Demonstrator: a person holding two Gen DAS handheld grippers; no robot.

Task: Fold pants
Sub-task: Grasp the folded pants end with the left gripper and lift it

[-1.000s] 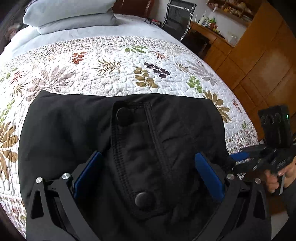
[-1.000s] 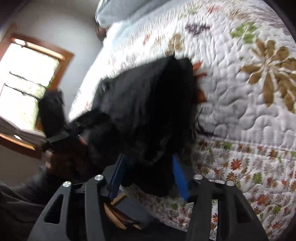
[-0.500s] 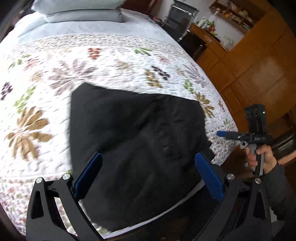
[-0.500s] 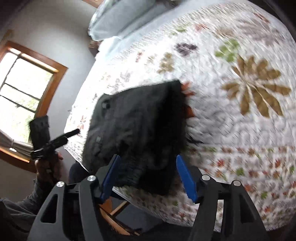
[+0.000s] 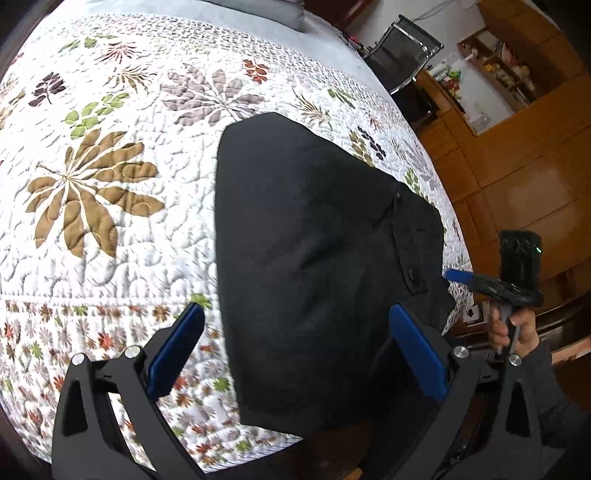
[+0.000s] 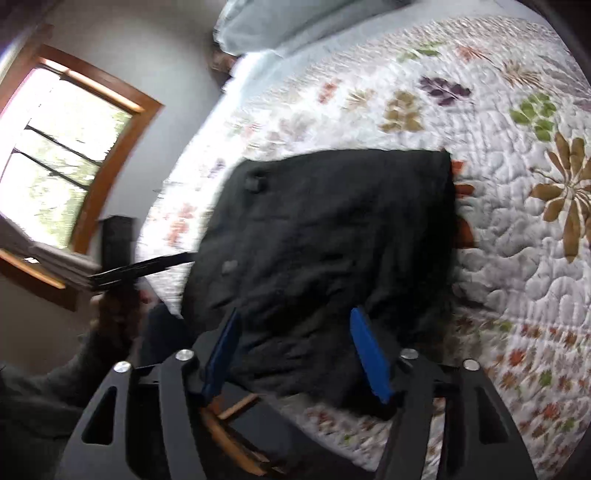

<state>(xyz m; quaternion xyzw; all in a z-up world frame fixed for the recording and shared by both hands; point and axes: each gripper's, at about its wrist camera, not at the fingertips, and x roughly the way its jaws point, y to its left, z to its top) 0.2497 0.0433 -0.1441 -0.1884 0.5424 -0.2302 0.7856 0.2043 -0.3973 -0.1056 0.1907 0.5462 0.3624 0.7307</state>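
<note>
The black pants (image 5: 314,266) lie folded into a compact bundle near the front edge of the quilted bed (image 5: 110,229); they also show in the right wrist view (image 6: 332,236). My left gripper (image 5: 295,332) is open and empty, hovering above the bundle's near end. My right gripper (image 6: 295,332) is open and empty, just off the bed edge by the bundle. The right gripper also shows at the right of the left wrist view (image 5: 454,275), and the left gripper at the left of the right wrist view (image 6: 184,256).
The floral quilt (image 6: 517,184) covers the bed, with pillows (image 6: 266,29) at its head. A black office chair (image 5: 402,51) and wooden cabinets (image 5: 517,155) stand beside the bed. A window (image 6: 62,147) is on the opposite wall.
Both grippers have pulled back and up from the pants, which now lie free on the bed. The left view has swung left, so the bundle sits further right in it.
</note>
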